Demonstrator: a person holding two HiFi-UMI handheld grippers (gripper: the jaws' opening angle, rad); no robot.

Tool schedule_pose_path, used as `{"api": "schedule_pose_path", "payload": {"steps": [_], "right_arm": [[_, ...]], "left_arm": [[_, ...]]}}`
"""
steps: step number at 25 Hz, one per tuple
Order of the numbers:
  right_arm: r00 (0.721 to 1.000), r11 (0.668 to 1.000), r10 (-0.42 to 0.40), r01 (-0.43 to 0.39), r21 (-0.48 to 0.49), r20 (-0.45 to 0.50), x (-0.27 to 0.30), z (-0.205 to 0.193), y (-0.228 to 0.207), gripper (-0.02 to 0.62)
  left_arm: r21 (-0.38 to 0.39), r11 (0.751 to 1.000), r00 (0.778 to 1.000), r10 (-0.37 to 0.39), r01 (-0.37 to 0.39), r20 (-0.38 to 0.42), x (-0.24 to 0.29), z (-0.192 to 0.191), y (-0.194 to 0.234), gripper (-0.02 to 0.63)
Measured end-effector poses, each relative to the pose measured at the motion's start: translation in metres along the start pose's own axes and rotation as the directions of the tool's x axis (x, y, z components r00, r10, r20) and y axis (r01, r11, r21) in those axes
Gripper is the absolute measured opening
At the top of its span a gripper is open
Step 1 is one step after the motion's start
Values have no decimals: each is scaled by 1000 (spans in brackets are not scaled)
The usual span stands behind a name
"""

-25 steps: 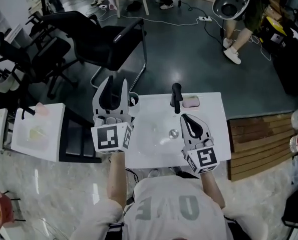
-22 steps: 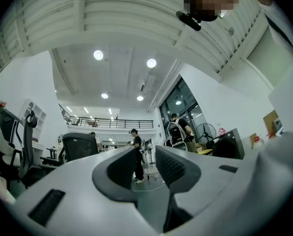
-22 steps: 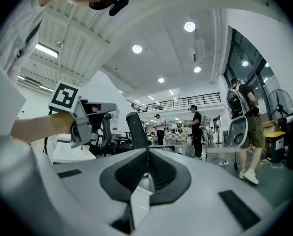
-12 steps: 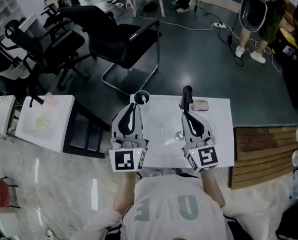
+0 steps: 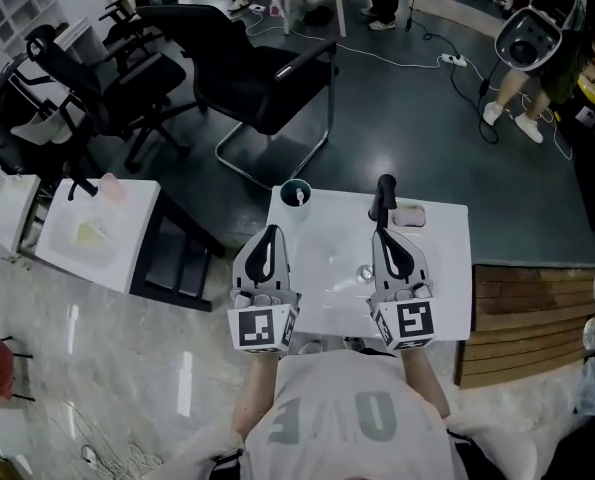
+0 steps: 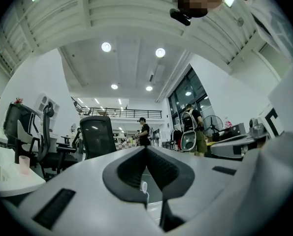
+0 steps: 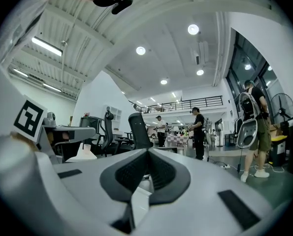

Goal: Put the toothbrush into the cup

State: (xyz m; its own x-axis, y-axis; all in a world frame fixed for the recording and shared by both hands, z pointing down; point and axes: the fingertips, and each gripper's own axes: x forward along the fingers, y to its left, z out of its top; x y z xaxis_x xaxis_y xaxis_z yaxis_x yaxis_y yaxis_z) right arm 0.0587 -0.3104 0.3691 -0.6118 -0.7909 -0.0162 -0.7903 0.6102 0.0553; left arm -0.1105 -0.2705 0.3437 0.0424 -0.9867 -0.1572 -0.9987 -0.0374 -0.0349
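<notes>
A dark teal cup (image 5: pixel 296 193) stands at the far left corner of the white basin top (image 5: pixel 327 298). Something white, which looks like the toothbrush (image 5: pixel 298 196), stands in it. My left gripper (image 5: pixel 269 231) hovers just short of the cup, apart from it, its jaws shut with nothing between them. In the left gripper view (image 6: pixel 146 148) the pads meet, and a small white toothbrush head (image 6: pixel 144 187) shows below them. My right gripper (image 5: pixel 387 236) lies over the basin near the black faucet (image 5: pixel 382 196), shut and empty. Its pads also meet in the right gripper view (image 7: pixel 147 151).
A pink soap (image 5: pixel 409 216) lies right of the faucet, and a drain (image 5: pixel 365 272) sits in the basin. Black office chairs (image 5: pixel 247 63) stand beyond the table. A small white side table (image 5: pixel 92 236) is at the left, wooden slats (image 5: pixel 522 318) at the right.
My left gripper went from wide open around the cup to shut, and drew back and down toward me. The right gripper stayed where it was.
</notes>
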Motion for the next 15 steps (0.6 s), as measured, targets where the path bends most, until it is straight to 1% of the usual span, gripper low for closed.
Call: {"api": "schedule_pose_path", "payload": {"steps": [6, 15], "right_arm": [[1000, 1000, 21, -21, 0, -10, 2, -1, 10, 31], [1000, 1000, 21, -21, 0, -18, 0, -2, 13, 31]], "left_arm": [[-4, 1000, 1000, 25, -25, -3, -4, 2, 12, 32], [-9, 999, 999, 44, -44, -31, -9, -6, 18, 32]]}}
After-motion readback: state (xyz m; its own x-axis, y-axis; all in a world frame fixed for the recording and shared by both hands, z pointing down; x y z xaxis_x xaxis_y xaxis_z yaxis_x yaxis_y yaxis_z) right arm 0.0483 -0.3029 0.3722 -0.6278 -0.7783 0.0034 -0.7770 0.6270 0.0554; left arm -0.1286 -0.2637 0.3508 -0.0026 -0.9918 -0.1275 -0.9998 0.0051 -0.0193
